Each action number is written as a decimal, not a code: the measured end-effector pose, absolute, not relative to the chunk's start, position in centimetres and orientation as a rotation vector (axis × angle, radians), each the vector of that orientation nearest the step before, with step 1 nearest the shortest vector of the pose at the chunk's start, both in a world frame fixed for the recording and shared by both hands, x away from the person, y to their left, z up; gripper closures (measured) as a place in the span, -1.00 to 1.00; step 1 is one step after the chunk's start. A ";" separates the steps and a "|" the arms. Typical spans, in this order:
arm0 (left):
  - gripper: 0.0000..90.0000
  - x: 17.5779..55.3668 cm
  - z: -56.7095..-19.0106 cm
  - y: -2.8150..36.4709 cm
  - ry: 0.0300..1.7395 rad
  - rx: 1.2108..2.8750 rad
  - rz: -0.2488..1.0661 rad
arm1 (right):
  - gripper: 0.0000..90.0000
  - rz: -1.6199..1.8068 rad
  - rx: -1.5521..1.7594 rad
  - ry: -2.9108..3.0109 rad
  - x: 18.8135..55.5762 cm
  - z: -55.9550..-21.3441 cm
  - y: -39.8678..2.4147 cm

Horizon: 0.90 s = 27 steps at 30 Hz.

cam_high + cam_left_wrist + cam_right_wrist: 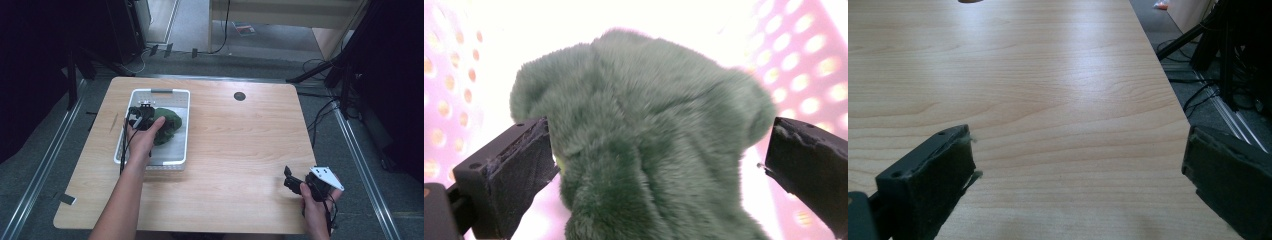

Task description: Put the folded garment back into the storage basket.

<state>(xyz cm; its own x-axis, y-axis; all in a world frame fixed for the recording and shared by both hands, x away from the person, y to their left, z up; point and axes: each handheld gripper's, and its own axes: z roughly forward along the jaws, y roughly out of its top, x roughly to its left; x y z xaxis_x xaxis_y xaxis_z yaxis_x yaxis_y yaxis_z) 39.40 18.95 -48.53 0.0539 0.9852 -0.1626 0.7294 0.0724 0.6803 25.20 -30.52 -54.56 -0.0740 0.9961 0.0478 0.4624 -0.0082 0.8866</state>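
Looking at this one, the green plush toy is sitting inside the white perforated basket on the left part of the bench. Left tool is down in the basket w/ its jaws spread wide; in the left gripper view the fur sits between the pads, brushing one and clear of the other, so it's let go, not squeezing. Right tool is parked near the bench's front right corner, jaws apart, nothing in them. Imo this is the drop-off step, toy basically delivered. Next move prob just calls for lifting the left tool straight up w/o snagging the fur or nudging the basket wall.
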 end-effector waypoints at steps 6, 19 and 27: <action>-1.00 38.4 -46.4 18.6 1.655 1.671 0.577 | -0.99 1.028 1.534 1.610 25.2 -54.6 -30.5; -1.00 35.5 -42.9 19.4 1.566 1.633 0.639 | -0.99 1.028 1.531 1.613 25.2 -54.6 -30.5; -1.00 33.4 -41.5 20.2 1.515 1.614 0.668 | -0.99 1.023 1.533 1.612 25.2 -54.5 -30.5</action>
<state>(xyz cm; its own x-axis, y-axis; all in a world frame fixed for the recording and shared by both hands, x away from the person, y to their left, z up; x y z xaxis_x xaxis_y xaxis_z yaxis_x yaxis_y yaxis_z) 33.44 20.18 -41.49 0.1411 0.9793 -0.1453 0.5528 0.0438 0.8321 25.15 -30.47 -54.55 -0.0758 0.9962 0.0426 0.4623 -0.0028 0.8867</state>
